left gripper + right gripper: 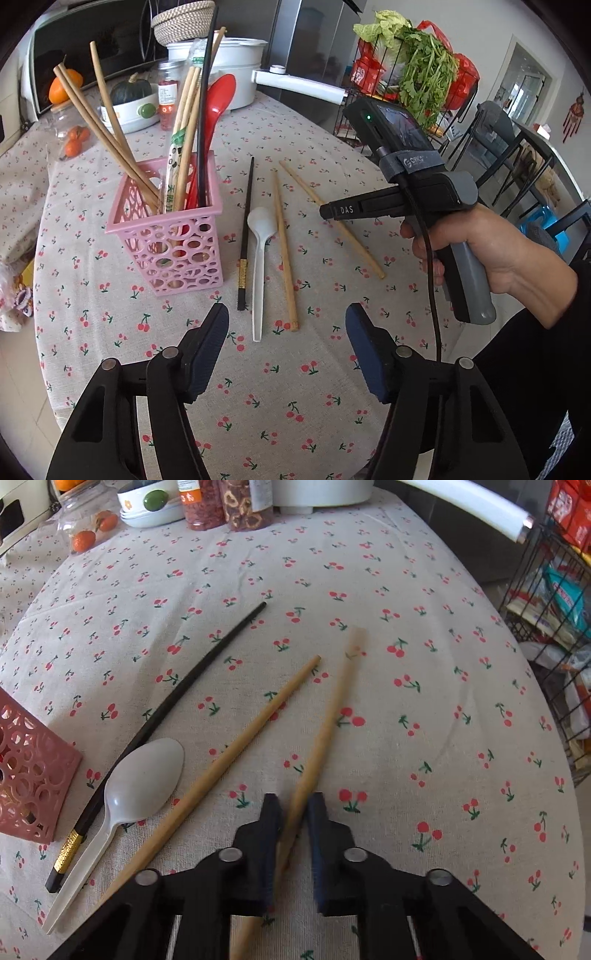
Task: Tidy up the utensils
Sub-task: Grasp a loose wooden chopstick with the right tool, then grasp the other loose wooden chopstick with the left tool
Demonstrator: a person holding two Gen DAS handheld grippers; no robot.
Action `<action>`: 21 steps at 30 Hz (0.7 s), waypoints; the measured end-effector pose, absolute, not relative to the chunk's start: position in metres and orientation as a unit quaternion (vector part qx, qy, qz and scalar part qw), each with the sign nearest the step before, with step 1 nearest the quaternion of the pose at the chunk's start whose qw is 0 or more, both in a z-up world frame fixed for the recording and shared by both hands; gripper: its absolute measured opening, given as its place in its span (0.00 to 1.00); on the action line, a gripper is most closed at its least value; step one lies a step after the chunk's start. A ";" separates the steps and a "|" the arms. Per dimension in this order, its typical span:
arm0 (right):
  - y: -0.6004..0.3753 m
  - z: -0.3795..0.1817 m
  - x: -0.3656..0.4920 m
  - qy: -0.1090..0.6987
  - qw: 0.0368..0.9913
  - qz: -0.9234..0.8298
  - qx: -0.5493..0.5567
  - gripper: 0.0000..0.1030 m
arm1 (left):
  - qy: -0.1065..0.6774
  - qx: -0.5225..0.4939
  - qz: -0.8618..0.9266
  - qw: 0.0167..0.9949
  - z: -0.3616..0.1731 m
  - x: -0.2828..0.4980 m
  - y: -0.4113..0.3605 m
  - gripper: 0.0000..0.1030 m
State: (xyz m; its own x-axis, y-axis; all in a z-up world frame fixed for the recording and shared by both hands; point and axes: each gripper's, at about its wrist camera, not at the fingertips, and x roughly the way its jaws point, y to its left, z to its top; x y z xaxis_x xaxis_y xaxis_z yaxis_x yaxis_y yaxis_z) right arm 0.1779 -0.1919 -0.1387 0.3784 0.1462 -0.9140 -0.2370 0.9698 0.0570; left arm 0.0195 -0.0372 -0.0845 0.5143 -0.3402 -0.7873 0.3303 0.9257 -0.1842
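A pink perforated utensil basket [170,236] holds several chopsticks and a red spoon [214,110]; its corner shows in the right wrist view [29,775]. On the cherry-print cloth lie a black chopstick [246,232] [177,694], a white plastic spoon [259,258] [136,775], and two wooden chopsticks [284,251] [236,746]. My right gripper [293,805] is nearly shut around the rightmost wooden chopstick [354,240] [325,731], whose far end looks blurred. My left gripper [286,321] is open and empty above the cloth, near the utensils' near ends.
At the back of the table [258,406] stand a white pot [229,59], jars [207,502], a bowl with a green squash [129,99] and oranges [88,531]. A wire rack with greens and packets [413,74] stands to the right, off the table edge.
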 end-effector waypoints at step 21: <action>-0.325 -0.089 0.174 0.538 0.824 0.093 0.153 0.05 | 0.530 0.011 -0.128 0.838 -0.100 0.168 -0.151 0.24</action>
